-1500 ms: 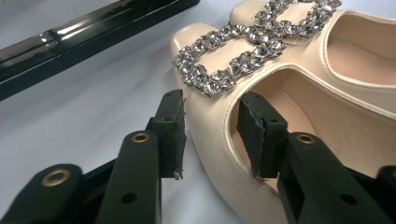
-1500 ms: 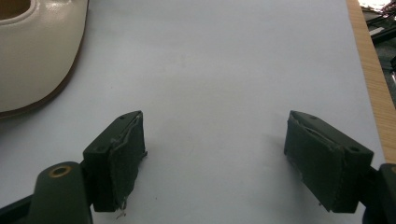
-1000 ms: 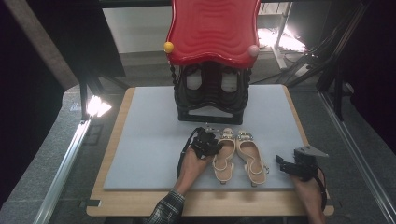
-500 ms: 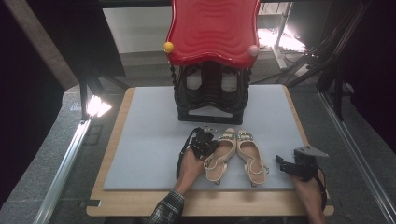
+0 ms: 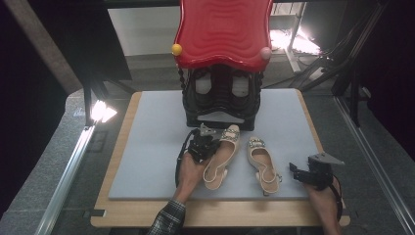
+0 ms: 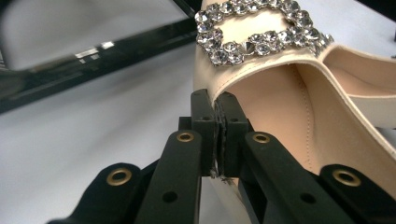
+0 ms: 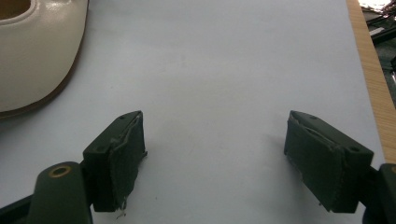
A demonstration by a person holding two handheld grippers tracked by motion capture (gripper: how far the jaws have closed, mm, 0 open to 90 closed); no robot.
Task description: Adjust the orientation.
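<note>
The left gripper [image 6: 218,135] is clamping the left shoe's [image 5: 221,155] rim before the black rack [image 5: 219,100]; the right gripper [image 7: 215,154] is gaping over bare mat [image 5: 151,142]

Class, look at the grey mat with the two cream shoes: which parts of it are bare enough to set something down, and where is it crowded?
Bare: the grey mat left of the left gripper, and its right part between the right shoe, the right gripper and the black rack. Crowded: the middle front, where the left shoe, pinched at its edge, lies close by the other shoe below the rack.
</note>
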